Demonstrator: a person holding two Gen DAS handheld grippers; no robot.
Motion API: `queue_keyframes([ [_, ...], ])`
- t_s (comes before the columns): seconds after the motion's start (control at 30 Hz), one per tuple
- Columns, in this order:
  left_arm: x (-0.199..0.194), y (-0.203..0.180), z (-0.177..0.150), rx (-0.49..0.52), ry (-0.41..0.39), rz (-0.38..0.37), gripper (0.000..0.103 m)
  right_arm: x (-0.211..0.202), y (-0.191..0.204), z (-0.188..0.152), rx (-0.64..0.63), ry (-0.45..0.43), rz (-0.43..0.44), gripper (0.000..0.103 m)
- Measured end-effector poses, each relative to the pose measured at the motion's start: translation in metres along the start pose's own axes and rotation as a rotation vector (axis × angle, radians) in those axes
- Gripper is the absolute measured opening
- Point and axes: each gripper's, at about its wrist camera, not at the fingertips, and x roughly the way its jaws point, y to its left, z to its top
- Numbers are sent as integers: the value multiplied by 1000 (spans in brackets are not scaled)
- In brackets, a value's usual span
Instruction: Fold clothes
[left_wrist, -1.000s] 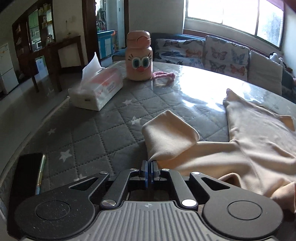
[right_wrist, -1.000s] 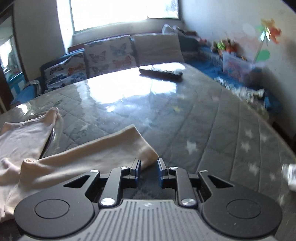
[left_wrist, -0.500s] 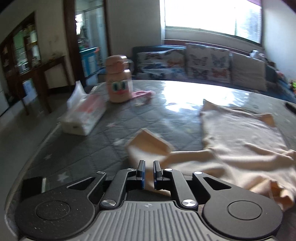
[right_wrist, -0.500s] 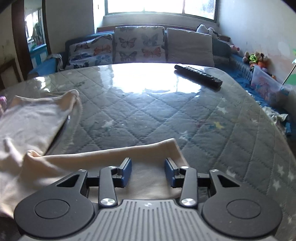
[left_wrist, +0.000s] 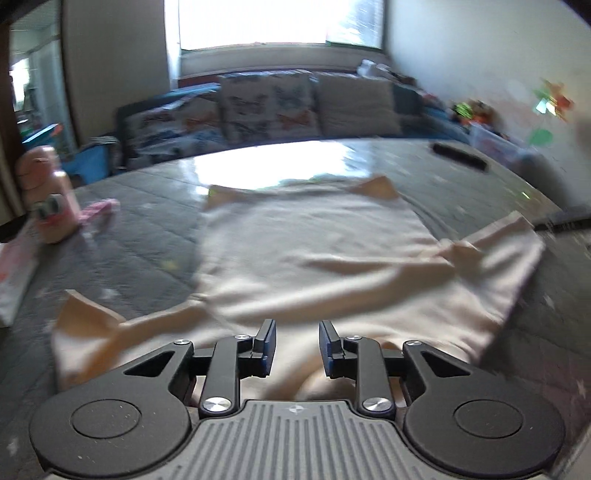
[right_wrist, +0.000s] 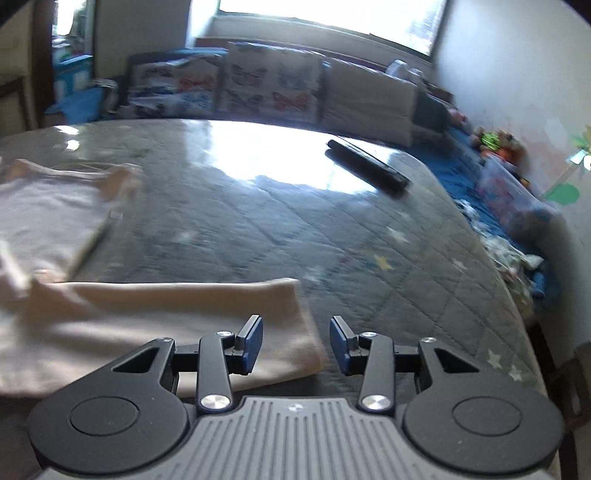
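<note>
A cream long-sleeved shirt (left_wrist: 314, 251) lies spread on the grey quilted table, hem toward the far side, one sleeve (left_wrist: 88, 332) out to the left and the other (left_wrist: 495, 240) out to the right. My left gripper (left_wrist: 297, 345) is open above the shirt's near middle edge, nothing between its blue pads. In the right wrist view the right sleeve (right_wrist: 155, 325) lies flat across the near table. My right gripper (right_wrist: 296, 343) is open just above that sleeve's cuff end, holding nothing.
A black remote control (right_wrist: 365, 168) lies on the far right of the table (right_wrist: 295, 221). A pink cartoon bottle (left_wrist: 48, 199) and a tissue pack (left_wrist: 14, 269) stand at the left edge. A sofa with butterfly cushions (left_wrist: 269, 107) runs behind the table.
Both grippers have let go of the sleeves and opened wider. The left one has swung right, from the left sleeve cuff to the shirt's middle. The right one has pulled back from its cuff.
</note>
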Motion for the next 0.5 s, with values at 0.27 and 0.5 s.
queue_keyframes([
  [0.27, -15, -15, -18, 58, 2, -45, 29, -46, 76, 2, -170, -70, 315, 49],
  [0.5, -23, -13, -22, 71, -14, -45, 45, -63, 156, -3, -336, -73, 552, 49],
])
